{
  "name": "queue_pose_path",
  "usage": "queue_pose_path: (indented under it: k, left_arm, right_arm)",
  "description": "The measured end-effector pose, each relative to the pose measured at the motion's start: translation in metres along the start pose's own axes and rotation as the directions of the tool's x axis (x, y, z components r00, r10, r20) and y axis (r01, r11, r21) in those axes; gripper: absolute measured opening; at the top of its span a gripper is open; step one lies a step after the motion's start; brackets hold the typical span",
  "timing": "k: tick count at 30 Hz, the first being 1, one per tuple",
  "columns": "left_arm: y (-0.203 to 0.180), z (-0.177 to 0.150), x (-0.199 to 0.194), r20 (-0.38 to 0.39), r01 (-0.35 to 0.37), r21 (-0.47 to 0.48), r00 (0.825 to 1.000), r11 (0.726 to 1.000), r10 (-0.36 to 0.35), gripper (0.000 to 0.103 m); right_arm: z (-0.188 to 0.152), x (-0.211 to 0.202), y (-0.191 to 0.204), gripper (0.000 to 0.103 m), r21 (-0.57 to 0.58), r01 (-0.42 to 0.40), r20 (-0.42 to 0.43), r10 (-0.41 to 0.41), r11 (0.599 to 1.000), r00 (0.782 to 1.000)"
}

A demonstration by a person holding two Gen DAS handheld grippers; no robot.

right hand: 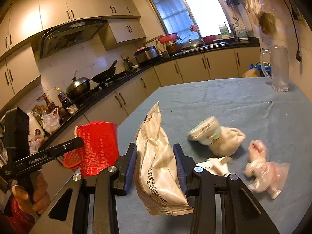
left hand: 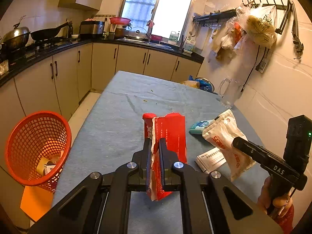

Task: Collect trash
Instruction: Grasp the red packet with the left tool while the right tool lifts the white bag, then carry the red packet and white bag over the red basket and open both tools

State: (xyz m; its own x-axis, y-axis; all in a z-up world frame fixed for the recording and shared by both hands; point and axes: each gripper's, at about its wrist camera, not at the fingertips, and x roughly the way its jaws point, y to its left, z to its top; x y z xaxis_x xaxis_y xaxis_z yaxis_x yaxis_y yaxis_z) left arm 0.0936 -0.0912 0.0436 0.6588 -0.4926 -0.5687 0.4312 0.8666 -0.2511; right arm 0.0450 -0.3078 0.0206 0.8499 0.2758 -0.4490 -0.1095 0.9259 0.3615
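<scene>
My left gripper (left hand: 155, 142) is shut on a torn red paper packet (left hand: 167, 136) and holds it upright above the blue-covered table (left hand: 120, 105). The packet also shows in the right wrist view (right hand: 97, 148). My right gripper (right hand: 155, 150) is shut on a white snack bag (right hand: 158, 165), lifted off the table; the same bag shows in the left wrist view (left hand: 224, 136). A red mesh trash basket (left hand: 37, 148) with some trash inside stands on the floor left of the table. On the table lie a teal and white wrapper (right hand: 206, 132), a white wad (right hand: 228, 140), a pink plastic bag (right hand: 263, 165) and a paper leaflet (left hand: 211, 159).
A clear glass pitcher (right hand: 276, 68) stands at the table's far right by the wall. Blue and yellow bags (left hand: 200, 83) lie beyond the far edge. Counter with wok (left hand: 46, 33), pot and sink runs along the left and back. Bags hang on wall hooks (left hand: 257, 27).
</scene>
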Motion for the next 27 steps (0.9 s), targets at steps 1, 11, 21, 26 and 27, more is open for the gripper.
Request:
queue_pose_path:
  k: [1,11,21,26,27]
  left_arm:
    - [0.002,-0.001,-0.001,0.002,-0.001,-0.001,1.000,1.000,0.001,0.007]
    - [0.014,-0.007,-0.010,0.011,0.004,-0.015,1.000,1.000,-0.004,0.007]
    - [0.025,-0.007,-0.017,0.028,0.000,-0.034,1.000,0.999,0.001,0.007]
    - [0.033,-0.005,-0.022,0.040,-0.011,-0.046,0.999,0.999,0.013,0.007]
    - [0.033,-0.004,-0.022,0.042,-0.014,-0.048,0.999,0.999,0.016,0.007]
  right_arm:
    - [-0.001,-0.001,0.004,0.041,-0.006,0.002,0.000,-0.002,1.000,1.000]
    - [-0.007,0.008,0.028,0.041,0.003,-0.019,-0.027,0.019,1.000,0.999]
    - [-0.004,0.014,0.043,0.041,-0.021,-0.020,-0.035,0.019,1.000,0.999]
    - [-0.004,0.019,0.047,0.041,-0.027,-0.026,-0.045,0.025,0.999,0.999]
    - [-0.003,0.020,0.048,0.041,-0.028,-0.028,-0.047,0.027,0.999,0.999]
